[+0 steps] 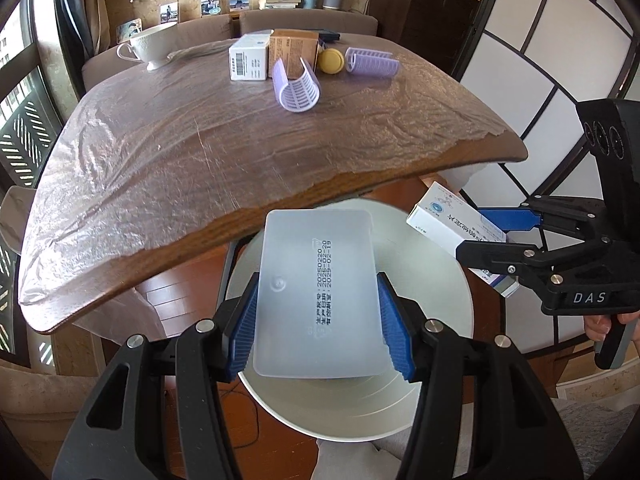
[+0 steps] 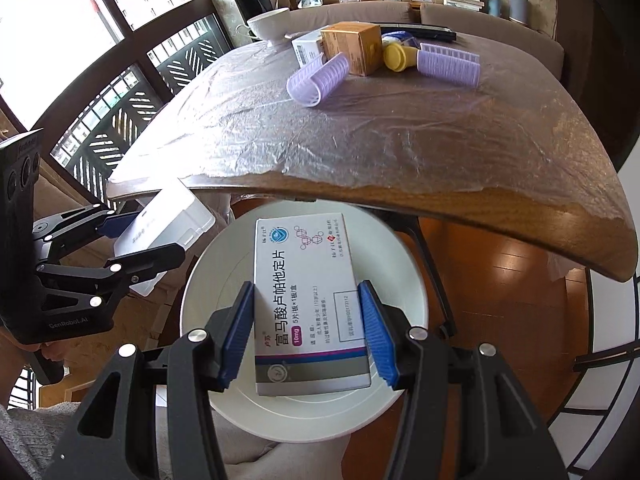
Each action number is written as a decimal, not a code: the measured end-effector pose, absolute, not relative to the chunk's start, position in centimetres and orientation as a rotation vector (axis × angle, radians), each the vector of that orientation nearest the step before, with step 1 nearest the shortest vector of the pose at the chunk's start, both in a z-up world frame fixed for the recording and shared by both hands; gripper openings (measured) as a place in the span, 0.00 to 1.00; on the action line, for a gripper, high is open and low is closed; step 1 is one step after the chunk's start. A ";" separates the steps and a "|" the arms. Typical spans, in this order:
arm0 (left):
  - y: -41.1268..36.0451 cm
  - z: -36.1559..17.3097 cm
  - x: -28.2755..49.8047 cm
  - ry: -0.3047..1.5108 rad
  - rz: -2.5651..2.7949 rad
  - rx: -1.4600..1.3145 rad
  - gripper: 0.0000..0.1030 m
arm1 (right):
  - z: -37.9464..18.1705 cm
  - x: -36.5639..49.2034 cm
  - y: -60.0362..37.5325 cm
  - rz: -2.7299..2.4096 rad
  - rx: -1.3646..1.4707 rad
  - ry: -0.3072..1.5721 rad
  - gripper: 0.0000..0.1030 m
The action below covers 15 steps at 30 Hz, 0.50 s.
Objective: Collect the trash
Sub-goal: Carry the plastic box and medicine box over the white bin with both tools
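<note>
The translucent case (image 1: 316,292) hides much of the white bin (image 1: 436,280), its bottom unseen

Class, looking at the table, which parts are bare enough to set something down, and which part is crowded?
Free: the wide film-covered table between the near edge and the purple curlers. Crowded: the far edge, where the cup, white box, brown box and yellow piece cluster.
</note>
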<state>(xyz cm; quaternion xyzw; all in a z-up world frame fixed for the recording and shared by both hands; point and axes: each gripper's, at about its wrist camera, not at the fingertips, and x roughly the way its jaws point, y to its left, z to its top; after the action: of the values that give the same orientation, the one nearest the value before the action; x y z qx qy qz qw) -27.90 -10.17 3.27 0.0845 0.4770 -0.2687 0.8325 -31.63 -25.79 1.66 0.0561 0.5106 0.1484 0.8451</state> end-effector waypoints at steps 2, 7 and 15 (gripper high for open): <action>-10.2 2.9 -28.0 1.021 -0.570 0.183 0.54 | 1.3 -31.8 -25.6 0.303 0.104 1.083 0.50; -10.2 1.7 -28.0 1.048 -0.557 0.180 0.54 | 0.2 -31.9 -25.4 0.301 0.121 1.109 0.50; -10.0 -0.5 -28.0 1.105 -0.519 0.144 0.54 | -1.8 -32.0 -25.1 0.270 0.152 1.139 0.50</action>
<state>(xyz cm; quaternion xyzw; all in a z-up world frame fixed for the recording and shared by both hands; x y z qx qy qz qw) -27.96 -10.02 -0.54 0.0678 0.5184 -0.2433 0.8170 -32.05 -25.09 -1.84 0.0719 0.5368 0.1274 0.8309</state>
